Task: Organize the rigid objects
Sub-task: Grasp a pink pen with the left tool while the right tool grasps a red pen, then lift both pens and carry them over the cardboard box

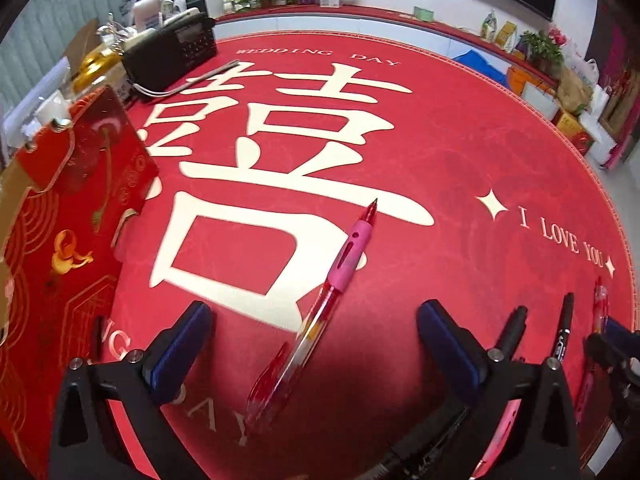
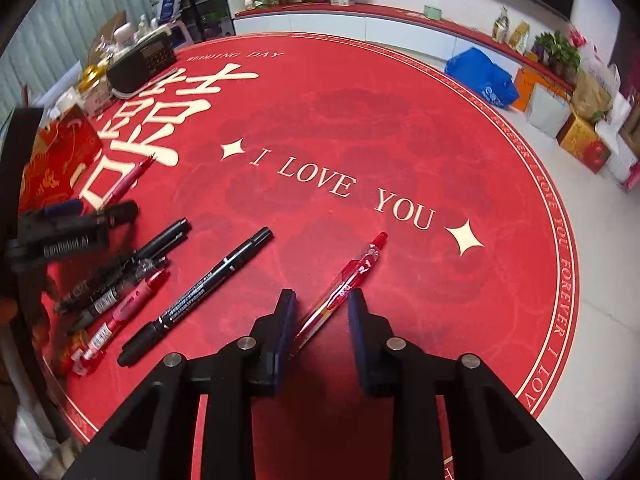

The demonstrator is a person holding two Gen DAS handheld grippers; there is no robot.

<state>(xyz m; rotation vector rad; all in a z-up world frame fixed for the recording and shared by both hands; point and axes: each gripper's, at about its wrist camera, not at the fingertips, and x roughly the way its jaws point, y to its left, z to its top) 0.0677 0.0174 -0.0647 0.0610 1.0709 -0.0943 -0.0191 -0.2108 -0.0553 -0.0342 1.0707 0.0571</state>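
Pens are what we are sorting, on a red round mat over the bench. Nearest us, the right gripper (image 2: 322, 308) has its fingers narrowed around the lower barrel of a red clicker pen (image 2: 349, 282); the barrel lies between the pads, but we cannot tell whether they press on it (a gap shows on the right side). Our left gripper (image 1: 314, 332) stands wide open, and a pink-grip red pen (image 1: 320, 304) lies on the mat between its fingers, untouched. Left of the right gripper, a black marker (image 2: 200, 294) and several more pens lie side by side in a loose row. Farther left stands a red gift box (image 1: 76, 216), and beyond it a black radio (image 1: 172, 56). We judge the task partway: a row started, two pens outstanding.
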